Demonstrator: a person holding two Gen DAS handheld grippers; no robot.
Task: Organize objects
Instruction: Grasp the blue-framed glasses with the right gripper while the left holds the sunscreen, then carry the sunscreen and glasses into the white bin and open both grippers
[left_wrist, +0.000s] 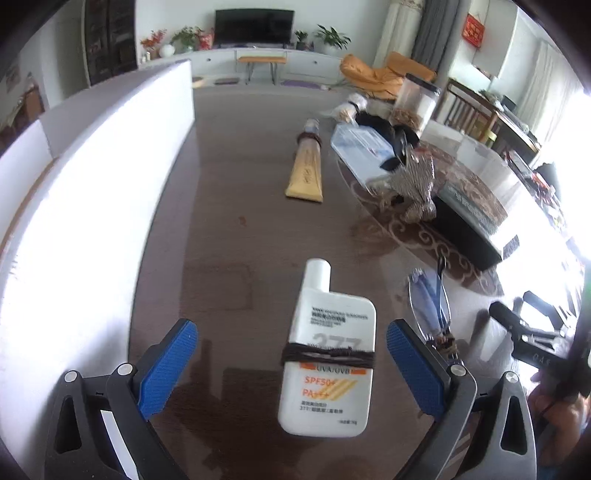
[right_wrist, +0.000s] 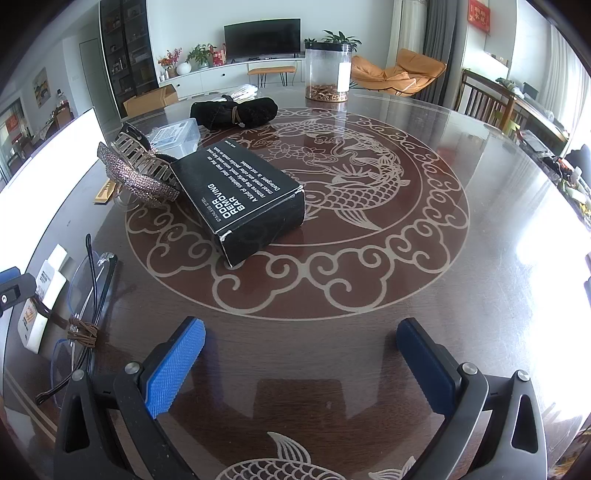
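A white sunscreen bottle (left_wrist: 327, 354) with a brown cord around it lies on the dark table between the open fingers of my left gripper (left_wrist: 291, 354), untouched. Glasses (left_wrist: 430, 299) tied with cord lie just right of it. A yellow tube (left_wrist: 306, 170) lies farther ahead. My right gripper (right_wrist: 301, 354) is open and empty above the table. In the right wrist view a black box (right_wrist: 243, 199), a sparkly hair claw (right_wrist: 140, 170), a black rolled cloth (right_wrist: 234, 110) and the glasses (right_wrist: 86, 295) lie on the table; the sunscreen bottle (right_wrist: 40, 295) is at the left edge.
A white box wall (left_wrist: 92, 184) runs along the left. A clear plastic case (left_wrist: 360, 144) and a clear jar (right_wrist: 328, 72) stand farther back. The table's glass turntable (right_wrist: 369, 258) carries the fish pattern. The right gripper's body (left_wrist: 532, 339) shows at right in the left wrist view.
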